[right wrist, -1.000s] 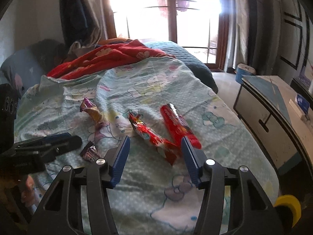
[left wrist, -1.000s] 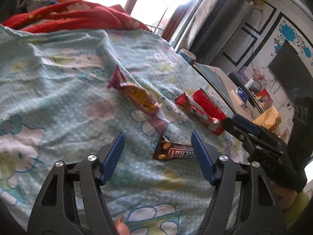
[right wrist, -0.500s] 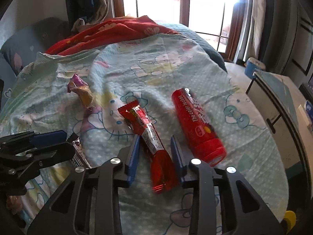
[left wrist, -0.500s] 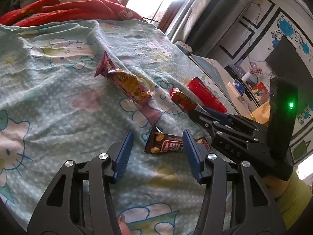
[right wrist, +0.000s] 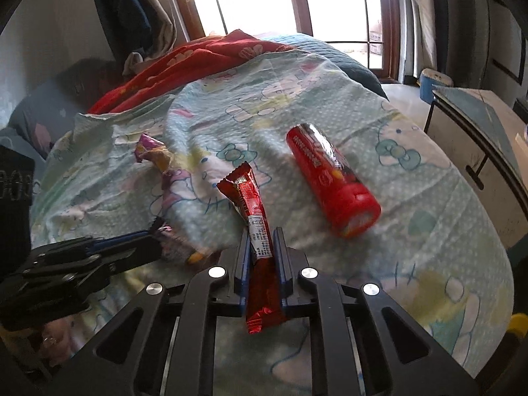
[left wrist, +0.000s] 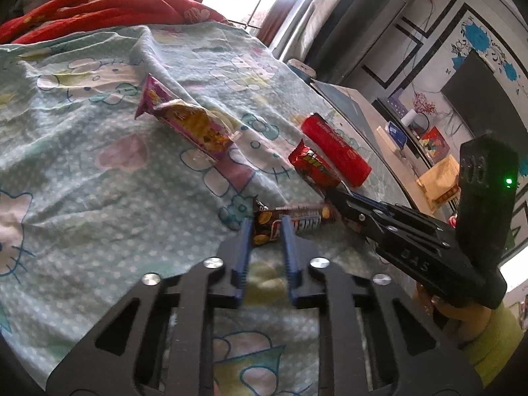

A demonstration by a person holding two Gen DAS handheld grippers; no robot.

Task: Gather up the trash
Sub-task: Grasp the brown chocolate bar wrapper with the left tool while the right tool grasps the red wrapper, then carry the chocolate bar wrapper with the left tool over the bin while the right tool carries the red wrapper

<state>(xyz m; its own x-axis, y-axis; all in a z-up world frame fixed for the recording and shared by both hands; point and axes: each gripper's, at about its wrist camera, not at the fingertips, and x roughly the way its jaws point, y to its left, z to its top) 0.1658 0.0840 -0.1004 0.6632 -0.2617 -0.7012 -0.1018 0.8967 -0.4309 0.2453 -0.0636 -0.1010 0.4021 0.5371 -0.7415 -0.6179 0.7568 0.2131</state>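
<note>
Left claw [left wrist: 265, 227] had just closed, pinching brown bar [left wrist: 290, 222] at one end; right claw [right wrist: 260, 241] likewise closed on red wrapper [right wrist: 254, 211] mid-length — both likely light, crinkly, slippery.

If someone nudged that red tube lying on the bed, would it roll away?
Probably a little: the red tube is round and lies on its side. The soft, wrinkled bedsheet would likely slow it. It looks rigid, so it should hold its shape when gripped.
</note>
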